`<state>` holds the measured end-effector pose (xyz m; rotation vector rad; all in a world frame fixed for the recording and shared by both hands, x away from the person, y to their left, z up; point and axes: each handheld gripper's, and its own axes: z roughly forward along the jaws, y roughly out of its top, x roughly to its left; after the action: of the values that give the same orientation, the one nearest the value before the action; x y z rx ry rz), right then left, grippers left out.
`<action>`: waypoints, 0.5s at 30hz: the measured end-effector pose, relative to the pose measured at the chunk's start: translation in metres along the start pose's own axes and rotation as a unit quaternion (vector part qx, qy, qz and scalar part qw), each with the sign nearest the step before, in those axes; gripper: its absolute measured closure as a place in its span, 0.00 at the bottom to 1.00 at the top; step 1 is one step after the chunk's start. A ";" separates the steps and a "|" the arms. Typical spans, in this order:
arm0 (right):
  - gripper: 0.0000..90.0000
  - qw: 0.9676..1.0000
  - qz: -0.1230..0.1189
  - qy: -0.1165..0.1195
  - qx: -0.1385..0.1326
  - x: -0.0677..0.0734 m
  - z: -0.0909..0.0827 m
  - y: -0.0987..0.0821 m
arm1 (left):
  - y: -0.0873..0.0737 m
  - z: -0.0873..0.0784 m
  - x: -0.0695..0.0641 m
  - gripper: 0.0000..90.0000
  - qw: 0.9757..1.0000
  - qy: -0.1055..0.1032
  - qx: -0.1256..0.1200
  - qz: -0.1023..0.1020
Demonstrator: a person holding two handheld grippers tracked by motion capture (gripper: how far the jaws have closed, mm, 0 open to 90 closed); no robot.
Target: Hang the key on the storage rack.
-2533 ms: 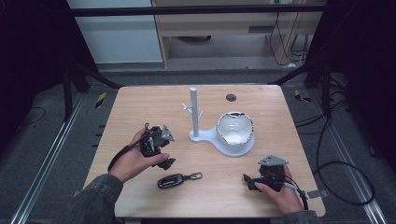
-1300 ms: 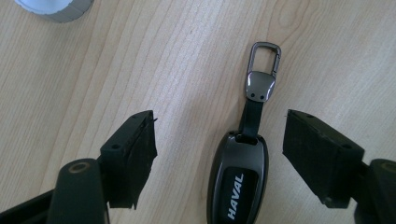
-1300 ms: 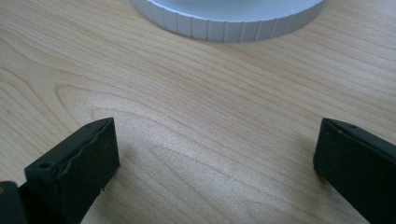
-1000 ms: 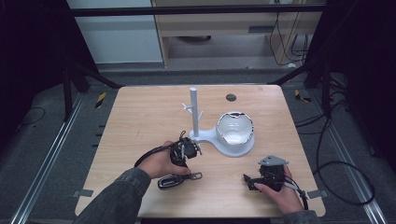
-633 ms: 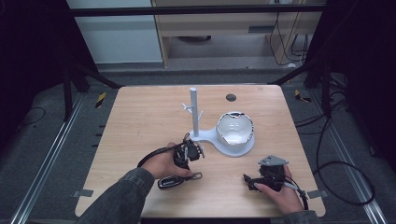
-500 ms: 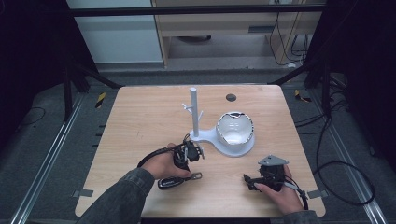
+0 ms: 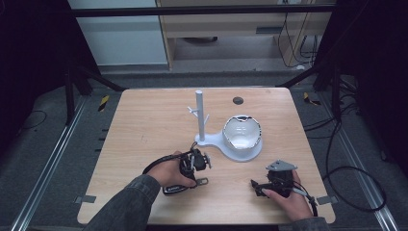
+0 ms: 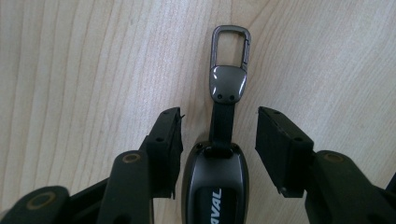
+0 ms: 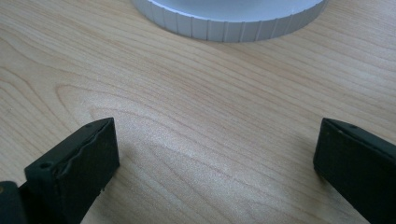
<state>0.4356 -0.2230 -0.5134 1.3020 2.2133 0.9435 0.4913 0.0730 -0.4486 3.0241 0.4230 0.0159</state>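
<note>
**Left gripper straddles the key fob, jaws not yet on it**

The dark grey car key fob with a short black strap and a metal carabiner clip (image 8: 219, 154) lies flat on the pale wooden table (image 7: 144, 125), near the table's front edge at about 7 o'clock from the table's middle. In the left gripper view its body sits between the two black jaws, the strap and clip running out past the jaw tips toward 12 o'clock. The left gripper (image 7: 195, 166) is held over it in the person's left hand (image 7: 168, 173). Its jaws have just been closing, with the fob between them, but a strip of bare wood shows on each side of the strap and the pads are not pressing on the fob, so the gripper is open around it rather than gripping.

The right gripper (image 7: 269, 185) rests low near the front edge at about 5 o'clock from the table's middle, held in the person's right hand (image 7: 288, 199), with its grey three-cornered plate on top. In the right gripper view its jaws stand wide apart over bare wood with nothing between them.

The white plastic stand with an upright pegged post and a round ribbed dish base (image 7: 238, 147) sits at 12 o'clock from the right gripper, and at about 1 o'clock from the fob, well apart from it. Its ribbed rim edges the top of the right gripper view (image 9: 229, 23).
</note>
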 end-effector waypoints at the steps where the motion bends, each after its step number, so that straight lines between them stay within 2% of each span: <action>1: 0.01 1.000 0.000 0.000 0.000 0.000 0.000 0.000 | 0.000 0.000 0.000 0.59 1.000 0.000 0.000 0.000; 5: 0.01 1.000 0.000 0.001 0.000 0.000 0.000 0.000 | 0.001 0.004 0.002 0.64 1.000 -0.001 0.012 0.000; 7: 0.00 1.000 0.000 0.001 0.000 0.000 0.000 0.000 | 0.000 0.005 0.003 0.68 1.000 -0.002 0.013 0.001; 15: 0.01 1.000 -0.001 0.001 0.000 0.000 0.000 0.000 | 0.002 0.013 0.003 0.73 1.000 -0.003 0.017 0.004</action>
<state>0.4356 -0.2233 -0.5134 1.2982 2.2154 0.9444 0.4946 0.0707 -0.4610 3.0579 0.4142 -0.0011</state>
